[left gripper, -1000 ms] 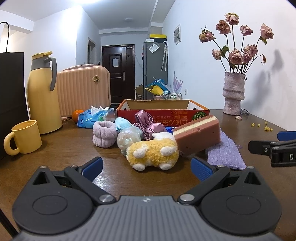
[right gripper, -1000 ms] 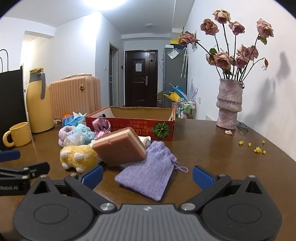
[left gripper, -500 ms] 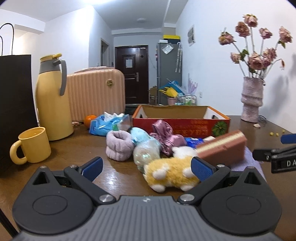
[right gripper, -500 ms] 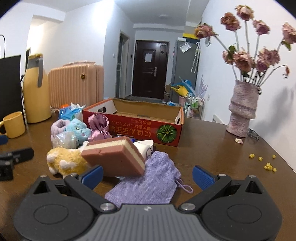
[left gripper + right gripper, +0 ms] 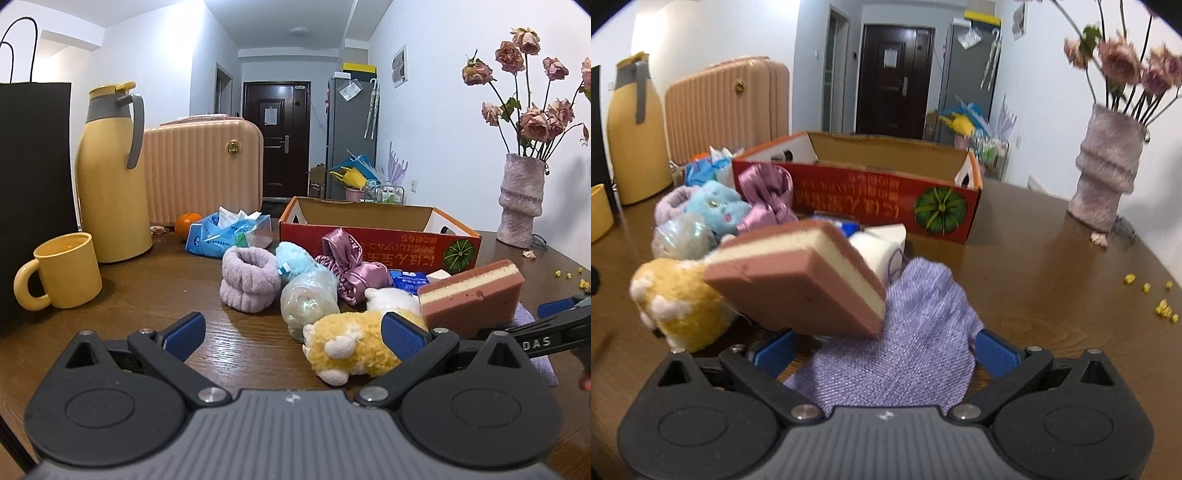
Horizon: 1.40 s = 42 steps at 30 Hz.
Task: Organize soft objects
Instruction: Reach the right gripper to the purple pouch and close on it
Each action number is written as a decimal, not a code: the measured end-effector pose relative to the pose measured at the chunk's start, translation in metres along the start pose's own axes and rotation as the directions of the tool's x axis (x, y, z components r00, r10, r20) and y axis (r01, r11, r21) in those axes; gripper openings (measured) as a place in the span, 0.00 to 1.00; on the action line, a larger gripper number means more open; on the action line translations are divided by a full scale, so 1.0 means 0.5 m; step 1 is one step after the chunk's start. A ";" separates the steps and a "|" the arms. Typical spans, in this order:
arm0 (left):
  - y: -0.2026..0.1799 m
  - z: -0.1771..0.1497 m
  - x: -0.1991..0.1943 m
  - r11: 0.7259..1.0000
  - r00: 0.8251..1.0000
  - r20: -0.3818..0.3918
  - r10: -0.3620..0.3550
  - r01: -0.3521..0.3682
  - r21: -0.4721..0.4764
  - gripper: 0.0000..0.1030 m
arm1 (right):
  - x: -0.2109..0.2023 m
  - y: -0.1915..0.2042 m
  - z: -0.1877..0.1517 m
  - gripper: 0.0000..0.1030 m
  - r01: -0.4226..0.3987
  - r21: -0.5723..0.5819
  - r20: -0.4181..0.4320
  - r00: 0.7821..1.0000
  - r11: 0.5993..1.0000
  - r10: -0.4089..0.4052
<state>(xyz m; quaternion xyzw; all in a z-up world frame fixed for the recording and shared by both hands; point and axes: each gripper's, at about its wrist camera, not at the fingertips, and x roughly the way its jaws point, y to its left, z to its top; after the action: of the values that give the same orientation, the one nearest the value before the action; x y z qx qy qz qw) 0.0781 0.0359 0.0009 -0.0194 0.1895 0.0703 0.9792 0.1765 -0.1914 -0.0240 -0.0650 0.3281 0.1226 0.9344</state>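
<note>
Holding both tools spread wide, I grip nothing: my right gripper [image 5: 884, 349] straddles the purple pouch [image 5: 905, 332] under the sponge cake [image 5: 798, 280], and my left gripper [image 5: 293, 330] faces the yellow plush [image 5: 351, 343] on the table [image 5: 147, 295].

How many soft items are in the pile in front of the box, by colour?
Purple/lilac: 3 (fuzzy band, satin bonnet, woven pouch)
Blue: 1 (plush)
Yellow: 1 (plush)
White: 1 (plush)
Brown/cream: 1 (cake sponge)
Clear: 1 (wrapped ball)
Total: 8
</note>
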 end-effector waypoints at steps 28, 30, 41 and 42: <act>0.019 -0.007 0.044 0.998 0.994 -0.103 0.043 -0.048 -0.051 1.00 | 0.019 -0.035 -0.030 0.38 -0.070 0.062 -0.044 0.996 0.996 0.073; 0.021 -0.007 0.047 0.997 0.993 -0.109 0.049 -0.055 -0.053 1.00 | 0.011 -0.041 -0.033 0.35 -0.070 0.069 -0.036 0.997 0.995 0.073; 0.028 -0.007 0.055 0.995 0.990 -0.123 0.067 -0.076 -0.070 1.00 | -0.060 -0.112 -0.035 0.32 -0.041 0.167 0.133 0.991 0.985 0.018; 0.027 -0.007 0.056 0.995 0.990 -0.124 0.066 -0.075 -0.069 1.00 | -0.068 -0.119 -0.036 0.32 -0.036 0.175 0.153 0.988 0.984 0.009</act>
<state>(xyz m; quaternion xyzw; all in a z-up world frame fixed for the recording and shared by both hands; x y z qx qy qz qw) 0.1003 0.0527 -0.0130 -0.0532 0.2468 0.1104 0.9613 0.1562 -0.2586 -0.0143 0.0315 0.2663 0.1082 0.9573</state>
